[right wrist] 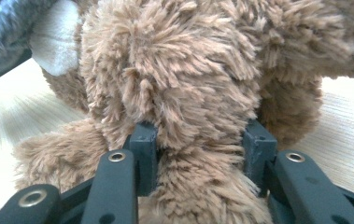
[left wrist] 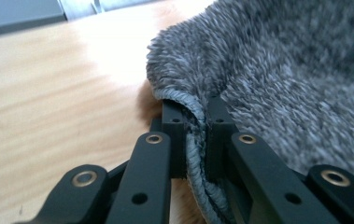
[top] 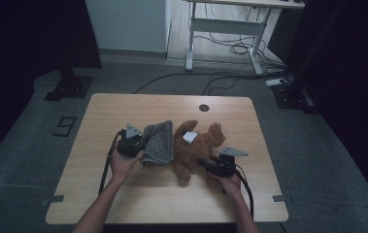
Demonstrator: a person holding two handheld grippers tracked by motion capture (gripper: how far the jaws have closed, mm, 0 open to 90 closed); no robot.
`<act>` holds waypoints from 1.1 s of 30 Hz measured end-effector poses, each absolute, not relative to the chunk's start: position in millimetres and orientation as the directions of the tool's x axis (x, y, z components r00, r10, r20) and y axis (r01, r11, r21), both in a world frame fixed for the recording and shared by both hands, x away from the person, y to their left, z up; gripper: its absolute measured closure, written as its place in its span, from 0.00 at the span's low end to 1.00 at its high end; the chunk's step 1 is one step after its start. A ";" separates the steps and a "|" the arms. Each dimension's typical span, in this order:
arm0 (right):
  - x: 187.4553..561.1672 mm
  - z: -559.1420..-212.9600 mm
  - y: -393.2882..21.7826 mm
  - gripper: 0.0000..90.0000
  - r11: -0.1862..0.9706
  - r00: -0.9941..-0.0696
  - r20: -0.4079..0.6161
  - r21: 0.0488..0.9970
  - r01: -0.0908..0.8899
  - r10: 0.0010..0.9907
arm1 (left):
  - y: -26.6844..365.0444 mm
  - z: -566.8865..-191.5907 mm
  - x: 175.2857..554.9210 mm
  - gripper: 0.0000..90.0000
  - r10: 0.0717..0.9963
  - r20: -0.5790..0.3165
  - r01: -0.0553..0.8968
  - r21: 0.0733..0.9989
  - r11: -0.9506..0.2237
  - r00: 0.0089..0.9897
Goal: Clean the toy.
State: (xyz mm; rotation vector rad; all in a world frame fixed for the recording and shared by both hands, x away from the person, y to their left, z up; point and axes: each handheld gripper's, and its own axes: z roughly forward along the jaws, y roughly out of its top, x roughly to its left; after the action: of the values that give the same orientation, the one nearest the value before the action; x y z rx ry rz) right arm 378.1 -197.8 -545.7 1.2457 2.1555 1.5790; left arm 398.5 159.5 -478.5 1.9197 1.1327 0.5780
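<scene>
Dim room, light wooden table (top: pixel 123 194) at frame centre, cables on the floor and a white desk frame (top: pixel 230 29) at the top. On the table: brown teddy bear (top: pixel 196 145) lying just right of centre, grey cloth (top: pixel 158 143) draped beside it on its left, overlapping the bear's edge. Left gripper (top: pixel 132 141) sits left of centre, jaws pinched tight on the cloth's hemmed edge (left wrist: pixel 194 140); in the left gripper view the hem runs between both pads. Right gripper (top: pixel 219 165) is lower right of centre, jaws clamped on a thick furry part of the bear (right wrist: pixel 198 121), fur bulging between the pads. White tag (top: pixel 190 137) lies on the bear's upper side.
</scene>
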 end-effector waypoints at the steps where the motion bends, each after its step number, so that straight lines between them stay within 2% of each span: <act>1: 378.1 -545.8 -197.7 0.65 0.077 -0.627 0.308 0.857 0.509 0.715 | 161.1 -482.0 398.9 0.91 0.873 -0.018 0.502 0.824 -0.263 0.487; 4: 378.0 -545.8 -197.5 0.65 0.077 -0.627 0.309 0.857 0.509 0.715 | 165.2 -489.3 400.6 0.91 0.881 -0.009 0.518 0.811 -0.271 0.474; 7: 377.9 -545.9 -197.7 0.65 0.076 -0.628 0.309 0.858 0.509 0.715 | 167.2 -496.8 402.0 0.91 0.888 0.052 0.533 0.783 -0.321 0.457; 10: 378.0 -546.0 -197.8 0.65 0.075 -0.628 0.310 0.858 0.509 0.714 | 167.9 -505.3 404.5 0.91 0.889 0.075 0.556 0.756 -0.346 0.452; 11: 378.1 -546.0 -198.0 0.65 0.074 -0.627 0.312 0.857 0.510 0.714 | 166.7 -517.8 408.2 0.91 0.887 0.070 0.590 0.723 -0.361 0.456; 14: 377.9 -546.0 -198.1 0.65 0.076 -0.626 0.311 0.856 0.512 0.715 | 161.4 -533.4 409.3 0.91 0.883 0.057 0.613 0.699 -0.369 0.466; 19: 378.4 -546.5 -198.4 0.65 0.071 -0.626 0.318 0.854 0.515 0.712 | 161.5 -534.3 409.5 0.91 0.882 0.055 0.616 0.696 -0.370 0.468; 21: 378.3 -546.4 -198.4 0.65 0.070 -0.625 0.319 0.854 0.516 0.713 | 166.4 -528.4 410.3 0.91 0.884 0.037 0.619 0.700 -0.355 0.466; 25: 378.6 -546.1 -198.5 0.66 0.073 -0.624 0.313 0.855 0.513 0.716 | 175.9 -483.3 404.2 0.91 0.891 0.006 0.538 0.795 -0.280 0.455; 26: 378.9 -546.1 -198.0 0.66 0.073 -0.624 0.309 0.857 0.510 0.718 | 175.9 -483.3 404.2 0.91 0.891 0.006 0.538 0.795 -0.280 0.455; 27: 379.1 -545.9 -197.1 0.66 0.072 -0.622 0.306 0.859 0.507 0.721 | 172.2 -461.7 402.3 0.91 0.882 0.003 0.493 0.828 -0.267 0.472; 28: 379.1 -545.9 -197.1 0.66 0.072 -0.622 0.306 0.859 0.507 0.721 | 172.2 -461.7 402.3 0.91 0.882 0.003 0.493 0.828 -0.267 0.472; 32: 379.4 -544.7 -191.5 0.68 0.074 -0.601 0.273 0.870 0.488 0.751 | 145.0 -432.3 405.0 0.90 0.852 0.000 0.445 0.853 -0.272 0.523; 33: 380.4 -544.1 -188.8 0.68 0.074 -0.589 0.263 0.871 0.485 0.764 | 122.8 -425.0 404.5 0.90 0.825 -0.013 0.426 0.861 -0.278 0.565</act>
State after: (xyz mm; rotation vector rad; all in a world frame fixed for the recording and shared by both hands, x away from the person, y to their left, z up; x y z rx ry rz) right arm 380.4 -188.8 -544.1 1.2576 2.0901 1.5215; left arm 404.5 122.8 -425.0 1.9037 1.0122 0.5614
